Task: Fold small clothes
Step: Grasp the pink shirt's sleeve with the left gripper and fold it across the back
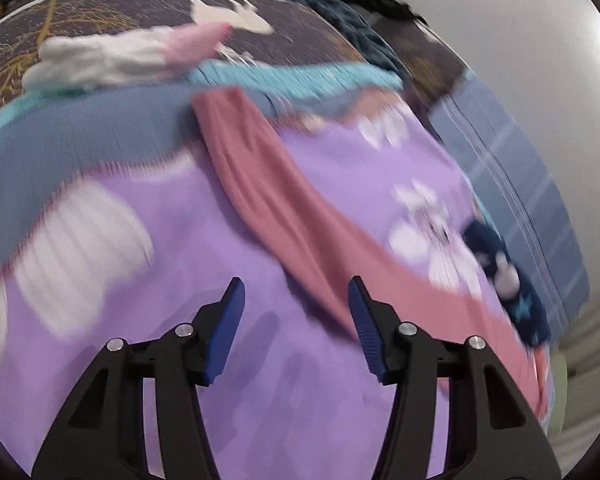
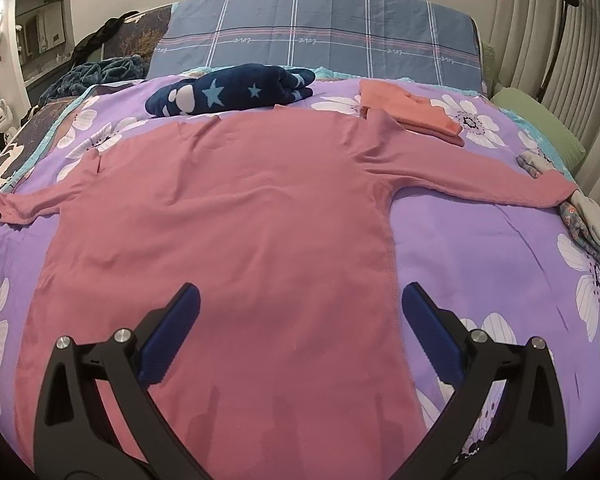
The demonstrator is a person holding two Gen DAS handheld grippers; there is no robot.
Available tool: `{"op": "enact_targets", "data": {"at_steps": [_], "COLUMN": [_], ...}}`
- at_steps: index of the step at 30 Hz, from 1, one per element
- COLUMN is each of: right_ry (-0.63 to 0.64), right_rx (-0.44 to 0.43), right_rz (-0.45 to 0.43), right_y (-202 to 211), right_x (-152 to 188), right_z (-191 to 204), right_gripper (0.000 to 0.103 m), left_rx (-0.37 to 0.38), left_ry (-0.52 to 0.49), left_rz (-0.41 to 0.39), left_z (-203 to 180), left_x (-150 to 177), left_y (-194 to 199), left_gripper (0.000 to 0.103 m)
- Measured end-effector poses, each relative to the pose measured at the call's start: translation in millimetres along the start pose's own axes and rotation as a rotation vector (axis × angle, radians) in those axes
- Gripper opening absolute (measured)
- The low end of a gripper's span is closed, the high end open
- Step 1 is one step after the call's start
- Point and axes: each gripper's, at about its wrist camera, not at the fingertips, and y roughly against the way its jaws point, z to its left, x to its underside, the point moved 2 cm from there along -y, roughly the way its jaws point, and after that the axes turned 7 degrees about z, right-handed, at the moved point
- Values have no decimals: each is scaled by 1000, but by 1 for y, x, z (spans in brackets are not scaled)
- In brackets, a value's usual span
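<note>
Several "love" words run along the plaid pillow [image 2: 316, 32] behind the pink shirt [image 2: 228, 208].

A long-sleeved top [image 2: 228, 216] lies spread flat in the middle of a bedspread [image 2: 480, 248], its sleeves stretched out toward nine and three o'clock. Behind it, at about eleven o'clock, a folded star-patterned garment [image 2: 232, 94] rests on the spread. At one o'clock a folded stack of cloth [image 2: 408, 114] sits just beside the top's shoulder. At three o'clock, a pile of folded pieces [image 2: 592, 224] lies touching the sleeve's cuff. A checked pillow [image 2: 320, 36] lies across the far end at twelve o'clock. A crumpled blanket [image 2: 96, 74] sits at ten o'clock, off the spread's edge.
</note>
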Motion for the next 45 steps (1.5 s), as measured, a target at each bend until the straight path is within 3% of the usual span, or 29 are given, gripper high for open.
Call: {"op": "enact_targets", "data": {"at_steps": [5, 8, 10, 12, 15, 19, 22, 26, 28, 30, 32, 33, 36, 38, 40, 41, 45], "right_ry": [4, -7, -4, 4, 17, 4, 2, -13, -32, -51, -66, -72, -83, -81, -76, -70, -26], "right_rx": [28, 26, 24, 20, 14, -11, -23, -17, -11, -2, 7, 10, 2, -38, -110, -162, -298], "right_rz": [0, 5, 3, 3, 8, 21, 17, 15, 15, 13, 10, 9, 9, 28, 43, 44, 90], "right_y": [-2, -4, -6, -8, -12, -19, -18, -17, -17, -16, -14, -14, -15, -19, -24, -27, -51], "right_x": [-3, -6, -7, -8, -9, -9, -8, -6, -5, -4, -3, -3, -5, -11, -20, -27, -56], "right_z": [-1, -2, 0, 2, 6, 7, 7, -1, -9, -19, -28, -32, -44, -46, -44, -41, -18], "right_gripper": [101, 101, 101, 101, 101, 101, 101, 101, 101, 101, 101, 101, 101, 101, 99, 94, 41], "left_rx": [-45, -44, -30, -6, 58, 171, 296, 424, 446, 432, 398, 376, 342, 284, 233, 194, 99], "left_ry": [92, 113, 108, 77, -87, -374, -616, -803, -891, -972, -1015, -1031, -1087, -1084, -1065, -1042, -991], "left_rz": [-26, -54, -63, -82, -113, -94, -42, 72, 112, 151, 198, 198, 182, 150, 129, 121, 112], "left_z": [27, 30, 27, 12, -44, -147, -240, -319, -348, -371, -379, -378, -367, -352, -333, -318, -279], "left_x": [-36, -53, -61, -65, -57, -17, 44, 128, 167, 208, 239, 251, 264, 252, 239, 229, 206], "left_y": [-17, -22, -23, -17, 4, 27, 35, 28, 20, 5, -9, -12, -13, -13, -12, -10, -7], "left_gripper": [52, 29, 1, 1, 1, 2, 2, 2, 2, 9, 60, 66, 71, 81, 83, 84, 85]}}
